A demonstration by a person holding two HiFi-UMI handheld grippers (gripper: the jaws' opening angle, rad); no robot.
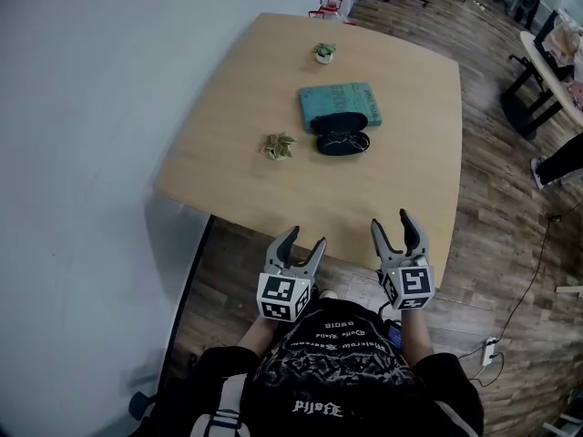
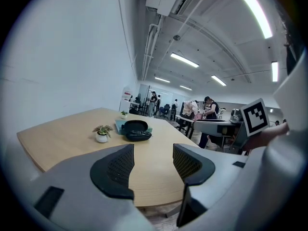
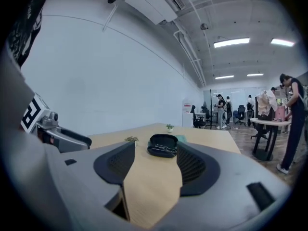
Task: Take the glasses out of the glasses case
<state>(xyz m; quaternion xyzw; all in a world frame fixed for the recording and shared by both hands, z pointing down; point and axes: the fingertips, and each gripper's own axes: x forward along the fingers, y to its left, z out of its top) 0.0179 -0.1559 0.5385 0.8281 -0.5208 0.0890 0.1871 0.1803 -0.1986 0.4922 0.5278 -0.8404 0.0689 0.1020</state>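
Shirt print (image 1: pixel 323 342) upside down, blurred — unreadable; no other legible text.

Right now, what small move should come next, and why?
Probably reach the right gripper forward toward the open glasses case: the glasses lie inside it, and this gripper and the left gripper are both open, empty and far from it.

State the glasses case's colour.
The glasses case is black; the right gripper view shows it best.

Wooden table (image 1: pixel 401 189), teal book (image 1: pixel 351 101), open glasses case (image 1: pixel 342 143), near plant (image 1: pixel 280 146), far plant (image 1: pixel 323 53)
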